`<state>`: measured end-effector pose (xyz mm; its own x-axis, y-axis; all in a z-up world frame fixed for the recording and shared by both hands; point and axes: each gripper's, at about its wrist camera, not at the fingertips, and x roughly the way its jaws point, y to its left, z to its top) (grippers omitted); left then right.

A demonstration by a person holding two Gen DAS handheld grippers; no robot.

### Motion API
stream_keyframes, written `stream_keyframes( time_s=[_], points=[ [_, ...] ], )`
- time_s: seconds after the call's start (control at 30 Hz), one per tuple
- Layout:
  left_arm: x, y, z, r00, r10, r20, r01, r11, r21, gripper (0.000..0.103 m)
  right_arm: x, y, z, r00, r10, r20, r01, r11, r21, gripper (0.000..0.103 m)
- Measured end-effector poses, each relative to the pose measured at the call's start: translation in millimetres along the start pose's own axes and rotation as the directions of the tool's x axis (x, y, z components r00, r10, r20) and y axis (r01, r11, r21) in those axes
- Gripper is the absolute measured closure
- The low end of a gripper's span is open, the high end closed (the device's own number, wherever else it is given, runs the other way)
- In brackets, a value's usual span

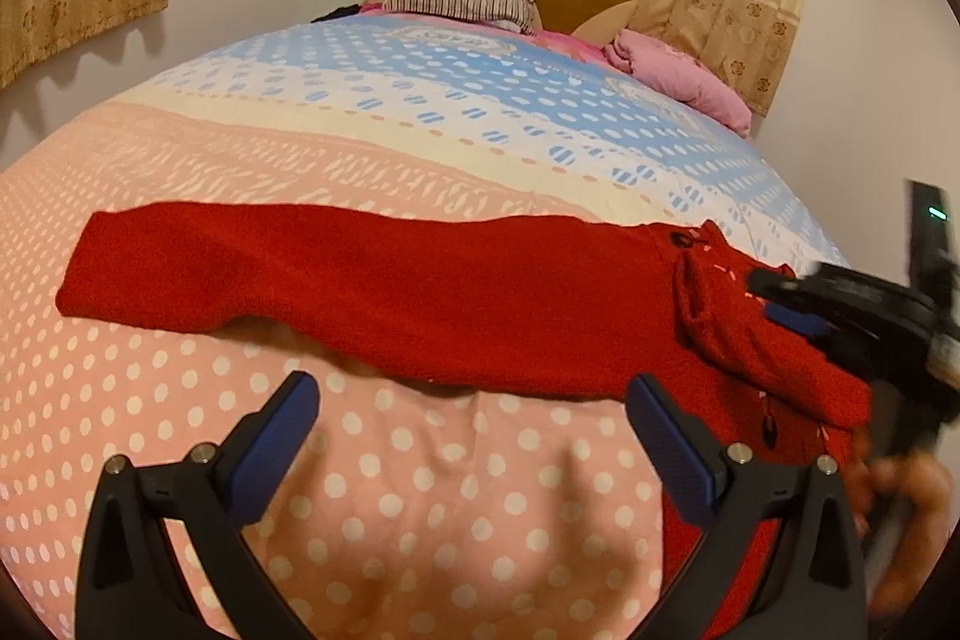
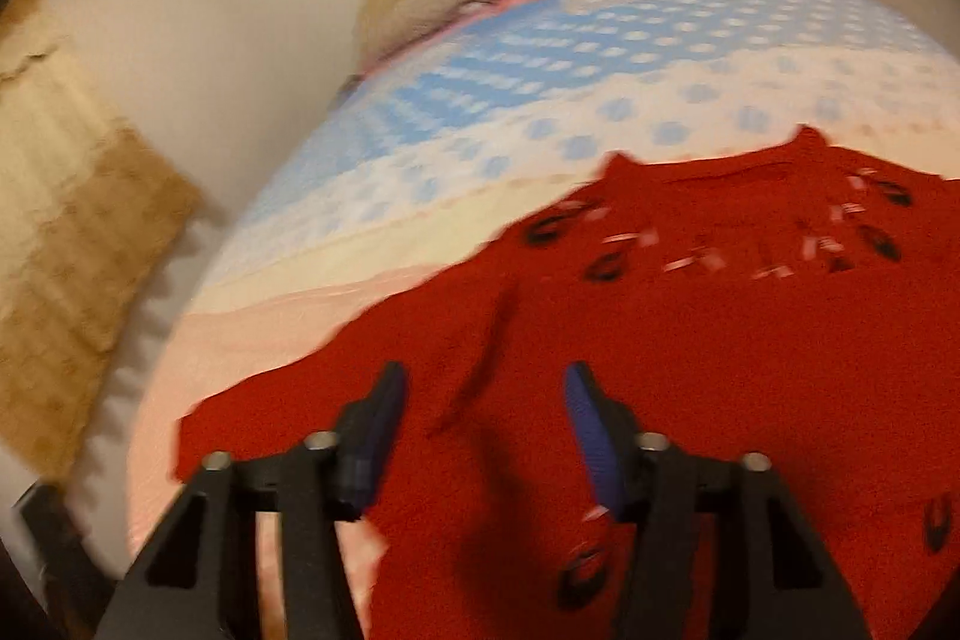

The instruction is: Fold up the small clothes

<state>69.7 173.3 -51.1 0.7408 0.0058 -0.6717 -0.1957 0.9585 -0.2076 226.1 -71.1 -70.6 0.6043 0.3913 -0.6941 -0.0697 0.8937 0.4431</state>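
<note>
Lying across the bed [image 1: 420, 490] was a red sweater [image 1: 372, 286]. Left gripper [image 1: 471, 415] fingers stood spread, empty; right gripper [image 2: 486, 400] fingers parted above the knit.

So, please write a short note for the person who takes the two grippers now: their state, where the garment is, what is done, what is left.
Left gripper: jaws wide open, empty, above the polka-dot bedspread, just short of the red knitted garment.
Right gripper: jaws partly open over the garment's body, not pinching it.
Garment: flat on the bed, one sleeve stretched out sideways, button front facing up.
Done: garment spread out.
Left: fold the sleeve in, then the body.
</note>
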Motion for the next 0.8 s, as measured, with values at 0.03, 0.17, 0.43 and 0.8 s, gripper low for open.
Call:
stream_keyframes(
  time_s=[0.03, 0.17, 0.43, 0.8],
  points=[
    [-1.5, -1.4, 0.0, 1.000, 0.002, 0.000, -0.002, 1.000, 0.006, 0.000, 6.4, -0.1, 3.2, 0.999, -0.034, -0.001, 0.034, 0.999, -0.001, 0.063],
    [-5.7, -1.4, 1.5, 1.000, 0.025, 0.008, -0.026, 0.999, 0.024, 0.000, 52.9, 2.9, 4.7, 0.994, -0.060, -0.095, 0.062, 0.998, 0.013, 0.063],
    [-1.1, 4.0, 3.5, 0.998, 0.059, 0.008, -0.059, 0.998, 0.028, 0.000, 44.0, 38.9, -12.2, 0.992, -0.011, -0.123, -0.017, 0.974, -0.226, 0.061],
    [0.9, 88.6, 10.2, 0.967, 0.251, 0.038, -0.241, 0.955, -0.174, 0.000, -50.3, -50.4, -34.8, 0.949, -0.312, 0.051, 0.316, 0.941, -0.120, 0.050]
  ],
)
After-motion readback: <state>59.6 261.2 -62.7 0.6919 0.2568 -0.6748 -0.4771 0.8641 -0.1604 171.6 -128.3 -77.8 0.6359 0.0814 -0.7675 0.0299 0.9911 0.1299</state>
